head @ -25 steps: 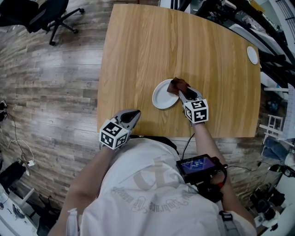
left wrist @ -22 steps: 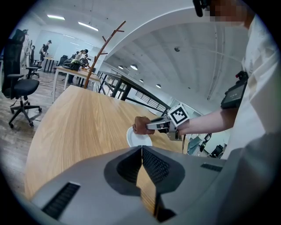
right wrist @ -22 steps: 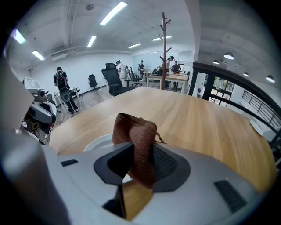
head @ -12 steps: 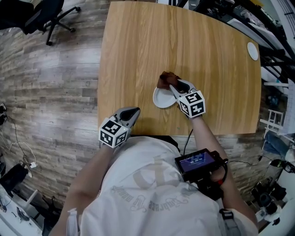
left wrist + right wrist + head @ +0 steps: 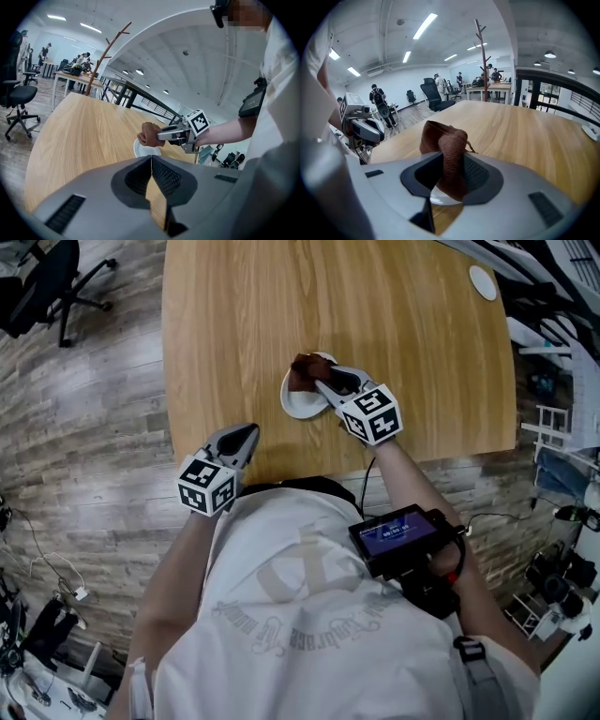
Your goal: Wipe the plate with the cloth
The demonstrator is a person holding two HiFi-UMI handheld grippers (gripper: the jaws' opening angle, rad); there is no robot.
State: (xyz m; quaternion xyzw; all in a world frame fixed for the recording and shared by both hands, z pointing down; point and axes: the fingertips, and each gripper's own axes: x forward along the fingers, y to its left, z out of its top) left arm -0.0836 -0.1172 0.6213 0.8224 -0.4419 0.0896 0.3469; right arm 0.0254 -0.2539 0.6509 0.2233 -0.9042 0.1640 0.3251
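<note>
Wooden table (image 5: 422, 352) | right gripper (image 5: 323, 385) clamps cloth (image 5: 302, 371) over plate (image 5: 298, 407) | left gripper (image 5: 247, 432) closed, aside

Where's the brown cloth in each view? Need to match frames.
Head view: cloth upper centre, at the right gripper tip, over the white plate's far edge.
Left gripper view: cloth mid-frame, just above the white plate.
Right gripper view: cloth dead centre, pinched between the fingers.
Shared landmark: the white plate, under the cloth in all three.
</note>
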